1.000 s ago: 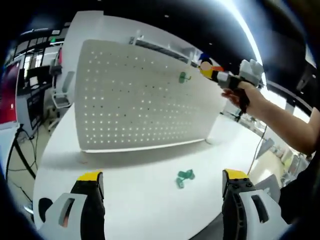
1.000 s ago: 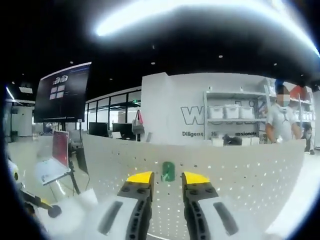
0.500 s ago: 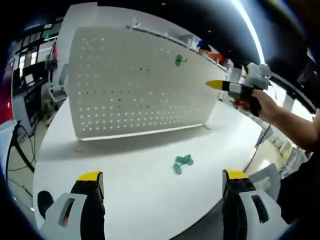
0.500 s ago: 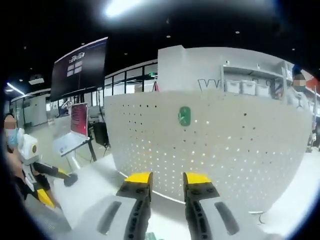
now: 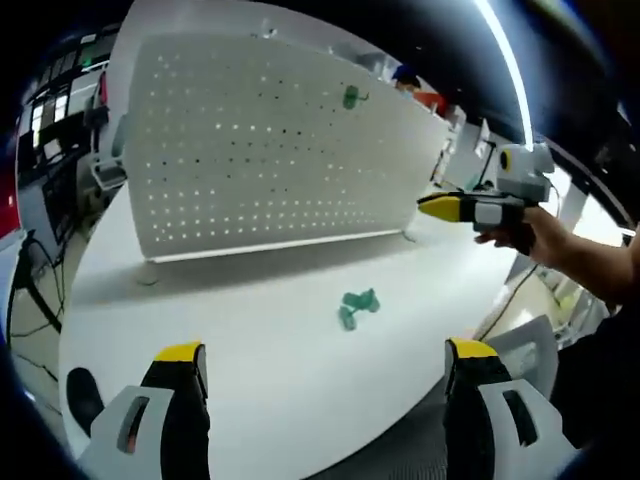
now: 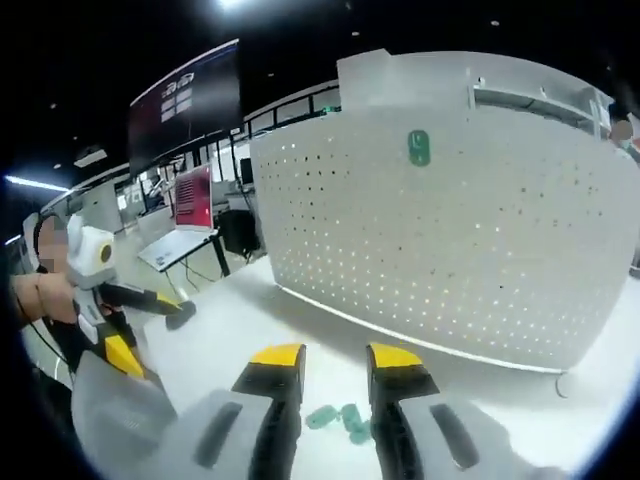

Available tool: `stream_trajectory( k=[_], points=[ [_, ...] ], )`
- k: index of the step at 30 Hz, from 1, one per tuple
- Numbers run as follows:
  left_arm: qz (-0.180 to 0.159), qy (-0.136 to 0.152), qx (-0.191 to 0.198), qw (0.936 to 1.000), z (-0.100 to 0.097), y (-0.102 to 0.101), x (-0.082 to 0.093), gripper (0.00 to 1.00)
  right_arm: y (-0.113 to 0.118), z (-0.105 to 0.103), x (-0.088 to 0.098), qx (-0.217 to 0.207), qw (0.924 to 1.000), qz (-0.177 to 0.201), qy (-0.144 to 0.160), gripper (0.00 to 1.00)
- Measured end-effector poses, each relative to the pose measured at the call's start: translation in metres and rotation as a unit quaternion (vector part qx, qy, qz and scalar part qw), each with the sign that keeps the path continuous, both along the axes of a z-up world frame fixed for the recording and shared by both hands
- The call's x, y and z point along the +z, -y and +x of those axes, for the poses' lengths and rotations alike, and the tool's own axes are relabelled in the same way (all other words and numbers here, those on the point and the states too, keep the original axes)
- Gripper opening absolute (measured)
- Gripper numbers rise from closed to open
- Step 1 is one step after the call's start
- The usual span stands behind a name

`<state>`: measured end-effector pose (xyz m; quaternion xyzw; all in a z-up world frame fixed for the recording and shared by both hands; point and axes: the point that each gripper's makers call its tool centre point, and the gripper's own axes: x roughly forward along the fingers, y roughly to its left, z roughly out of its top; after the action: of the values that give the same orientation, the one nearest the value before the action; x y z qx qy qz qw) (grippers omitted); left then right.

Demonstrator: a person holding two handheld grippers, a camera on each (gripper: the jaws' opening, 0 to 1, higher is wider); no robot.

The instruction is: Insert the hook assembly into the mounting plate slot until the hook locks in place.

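A white pegboard (image 5: pixel 270 150) stands upright on the white table (image 5: pixel 250 340). A green hook (image 5: pixel 350 96) sits in a slot near the board's upper edge; it also shows on the pegboard (image 6: pixel 470 240) as the green hook (image 6: pixel 419 148). Loose green hooks (image 5: pixel 355 305) lie on the table in front, and I see these loose hooks (image 6: pixel 340 416) low between the right jaws. My left gripper (image 5: pixel 325 352) is wide open and holds nothing. My right gripper (image 6: pixel 334 356) has a narrow gap and is bare; in a hand, the right gripper (image 5: pixel 470 208) hovers off the board's right end.
The left gripper (image 6: pixel 120 300), held by a person, appears at the left of the right gripper view. The table edge (image 5: pixel 400 430) curves close by the left jaws. Desks, monitors (image 6: pixel 190 195) and shelving stand behind the board.
The right gripper has drawn back from the mounted hook and dropped toward the table; the hook stays on the board. Both cameras have pulled away, so the board looks farther off.
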<state>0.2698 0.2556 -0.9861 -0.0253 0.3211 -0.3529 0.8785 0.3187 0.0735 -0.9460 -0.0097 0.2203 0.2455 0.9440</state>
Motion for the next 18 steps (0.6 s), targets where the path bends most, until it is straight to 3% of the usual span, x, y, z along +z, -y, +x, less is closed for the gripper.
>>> stream_trajectory(
  k=[9, 18],
  points=[
    [0.006, -0.013, -0.006, 0.9999, -0.006, 0.000, -0.009, 1.00, -0.013, -0.031, -0.040, 0.023, 0.9983, -0.004, -0.054, 0.22],
    [0.018, -0.028, -0.011, 0.9994, -0.012, 0.000, -0.021, 1.00, -0.018, -0.048, -0.083, 0.024, 0.9933, 0.003, -0.113, 0.22]
  ],
)
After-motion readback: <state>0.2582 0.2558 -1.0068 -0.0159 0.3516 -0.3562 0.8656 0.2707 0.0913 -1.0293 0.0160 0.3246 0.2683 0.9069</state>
